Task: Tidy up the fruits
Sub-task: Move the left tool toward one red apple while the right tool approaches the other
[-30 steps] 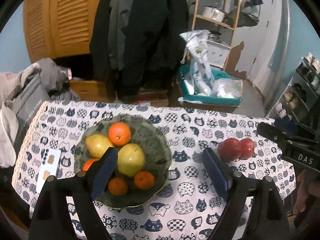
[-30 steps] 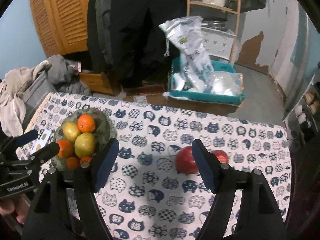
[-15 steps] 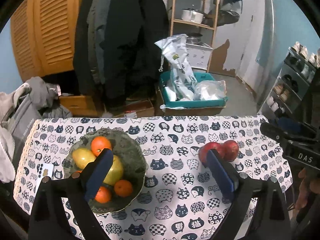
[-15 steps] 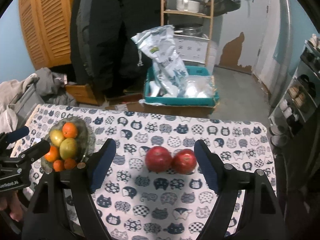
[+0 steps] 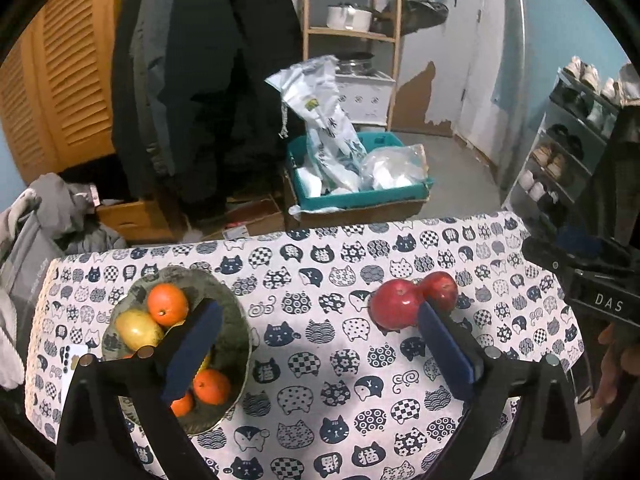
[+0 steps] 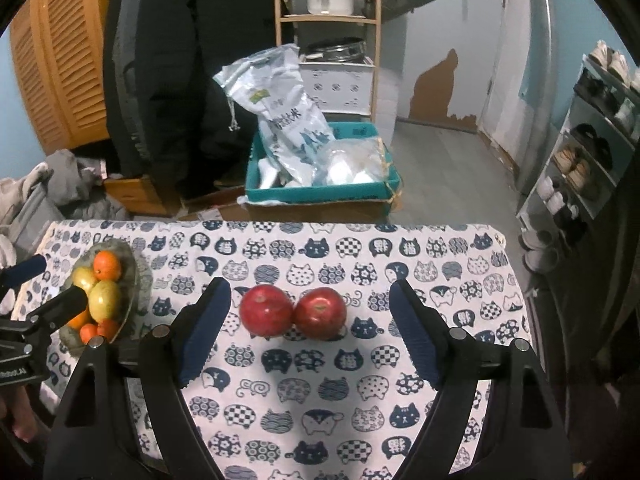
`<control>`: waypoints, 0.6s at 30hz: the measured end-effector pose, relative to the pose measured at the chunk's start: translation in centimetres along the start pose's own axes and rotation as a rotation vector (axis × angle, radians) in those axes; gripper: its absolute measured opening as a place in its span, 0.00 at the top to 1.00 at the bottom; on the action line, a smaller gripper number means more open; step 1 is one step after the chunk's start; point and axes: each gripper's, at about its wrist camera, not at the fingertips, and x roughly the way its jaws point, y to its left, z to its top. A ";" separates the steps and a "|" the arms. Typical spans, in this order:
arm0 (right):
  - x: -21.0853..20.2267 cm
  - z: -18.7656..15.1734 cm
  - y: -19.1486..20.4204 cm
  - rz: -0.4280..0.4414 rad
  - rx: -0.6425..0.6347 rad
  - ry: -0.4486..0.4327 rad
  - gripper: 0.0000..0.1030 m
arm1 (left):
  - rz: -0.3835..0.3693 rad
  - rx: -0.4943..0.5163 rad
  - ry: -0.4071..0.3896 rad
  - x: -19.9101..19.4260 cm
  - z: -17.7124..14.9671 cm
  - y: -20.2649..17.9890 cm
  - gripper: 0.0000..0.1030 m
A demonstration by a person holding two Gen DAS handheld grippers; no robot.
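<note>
Two red apples (image 6: pixel 266 310) (image 6: pixel 320 312) lie side by side, touching, on the cat-print tablecloth (image 6: pixel 320 400); they also show in the left wrist view (image 5: pixel 394 308) (image 5: pixel 440 290). A green bowl (image 5: pixel 230 308) at the left holds oranges (image 5: pixel 167 305) and yellow-green pears (image 5: pixel 138 330); it also shows in the right wrist view (image 6: pixel 132 280). My right gripper (image 6: pixel 310 332) is open and empty, just in front of the apples. My left gripper (image 5: pixel 320 356) is open and empty, above the table between bowl and apples.
A teal crate (image 6: pixel 320 188) with plastic bags stands on the floor beyond the table's far edge. Coats hang behind it. Clothes pile at the far left (image 5: pixel 48 216). A shoe rack (image 6: pixel 592 152) stands at the right. A phone (image 5: pixel 74 364) lies left of the bowl.
Both grippers have pulled back and shifted right. The apples now sit centred in front of the right gripper's fingers; the bowl has slid toward the left in both views. Nothing was grasped.
</note>
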 end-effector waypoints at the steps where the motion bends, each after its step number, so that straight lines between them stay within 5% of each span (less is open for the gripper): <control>1: 0.2 -0.1 -0.3 -0.003 0.004 0.005 0.21 | -0.002 0.004 0.007 0.3 0.0 -0.3 0.04; 18: 7.0 -1.6 -3.1 -0.006 0.045 0.167 0.21 | -0.044 0.098 0.139 7.5 -0.5 -4.1 0.04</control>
